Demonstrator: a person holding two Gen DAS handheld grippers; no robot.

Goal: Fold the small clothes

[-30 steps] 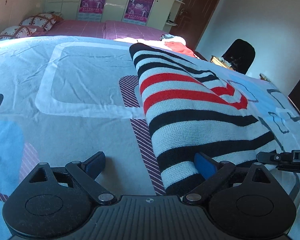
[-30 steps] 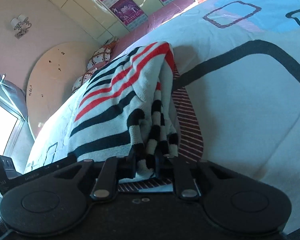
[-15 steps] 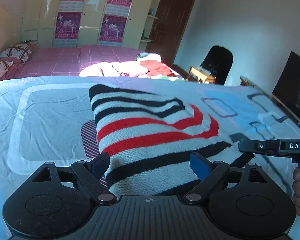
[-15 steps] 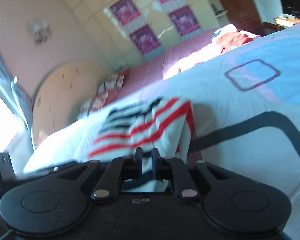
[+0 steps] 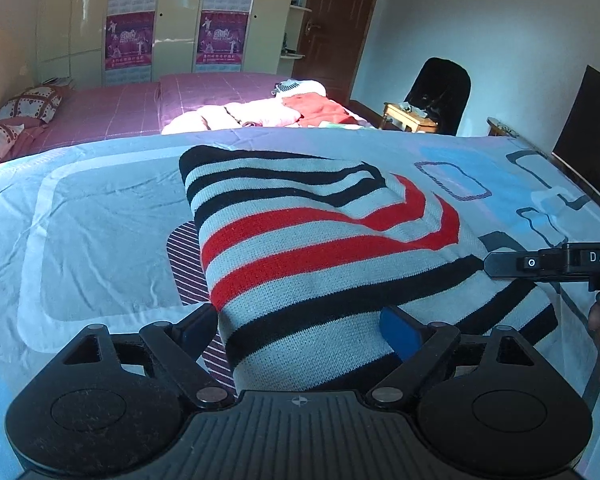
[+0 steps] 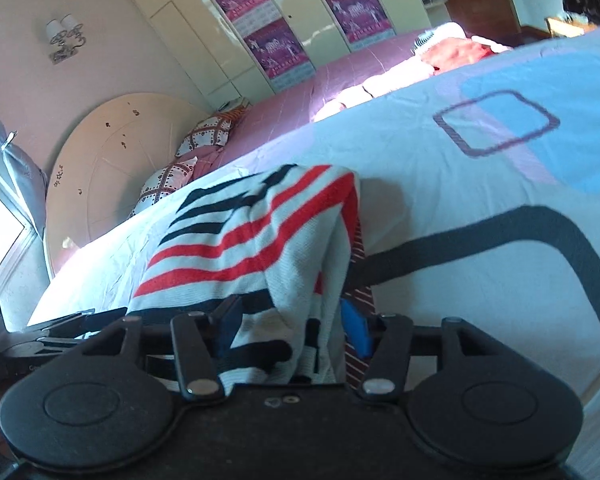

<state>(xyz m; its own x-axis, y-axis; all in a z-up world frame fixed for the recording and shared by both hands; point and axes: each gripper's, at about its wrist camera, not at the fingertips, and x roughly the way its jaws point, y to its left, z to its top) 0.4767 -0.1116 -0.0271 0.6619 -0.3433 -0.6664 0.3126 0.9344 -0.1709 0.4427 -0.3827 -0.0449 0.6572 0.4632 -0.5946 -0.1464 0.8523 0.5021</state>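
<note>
A knitted sweater (image 5: 320,240) with black, red and pale stripes lies folded on the patterned bed sheet (image 5: 100,220). My left gripper (image 5: 296,332) stands wide open over the sweater's near edge, which lies between the jaws without either pad pressing on it. In the right wrist view the sweater (image 6: 252,232) has its folded side edge between the jaws of my right gripper (image 6: 292,332). Those jaws are opening and the blue pads (image 6: 356,332) stand clear of the knit. The right gripper's body (image 5: 540,264) shows at the sweater's right edge, with part of a hand below it.
A second bed with a pink cover carries a pile of clothes (image 5: 284,108) and pillows (image 5: 28,102) behind the sheet. A dark chair (image 5: 440,92), a small wooden table (image 5: 408,116) and a dark screen (image 5: 592,140) stand at the right. Wardrobes line the back wall.
The right gripper was shut on the sweater's edge and its jaws have now parted. Both views have rolled and pulled back a little; the sweater lies flatter on the sheet.
</note>
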